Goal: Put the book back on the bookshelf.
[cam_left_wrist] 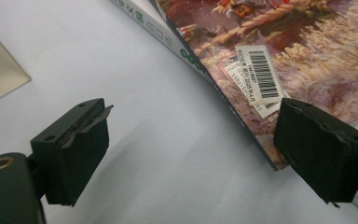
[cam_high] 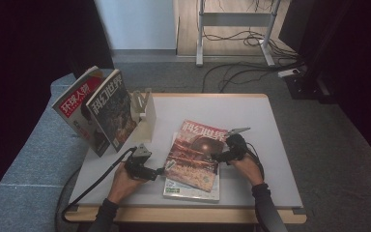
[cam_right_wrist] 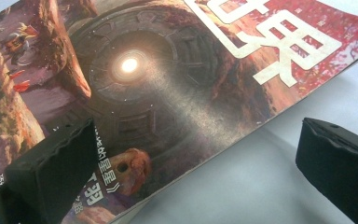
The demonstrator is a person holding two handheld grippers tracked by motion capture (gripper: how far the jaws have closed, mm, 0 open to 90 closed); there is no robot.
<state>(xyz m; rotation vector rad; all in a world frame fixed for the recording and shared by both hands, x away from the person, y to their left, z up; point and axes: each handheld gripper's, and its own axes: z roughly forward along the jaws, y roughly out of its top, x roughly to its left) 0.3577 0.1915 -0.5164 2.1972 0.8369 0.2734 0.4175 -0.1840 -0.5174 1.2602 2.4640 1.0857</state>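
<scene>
Both grippers stand with jaws wide apart, clamped on nothing. Left gripper [cam_left_wrist: 191, 149]: bare table [cam_left_wrist: 135, 84] between its fingers; the top magazine [cam_left_wrist: 307, 56] lies by the right-hand finger [cam_left_wrist: 324, 144], lower corner just beside it, contact unclear. Right gripper [cam_right_wrist: 191, 168]: one finger [cam_right_wrist: 51, 177] over the cover, the other [cam_right_wrist: 340, 163] off its edge above the table. High view adds a second magazine [cam_high: 193, 192] underneath and two magazines [cam_high: 96, 108] leaning in a stand [cam_high: 145, 108] beyond the left gripper [cam_high: 160, 170]. Left gripper view alone resolves the barcode sticker [cam_left_wrist: 258, 77].
</scene>
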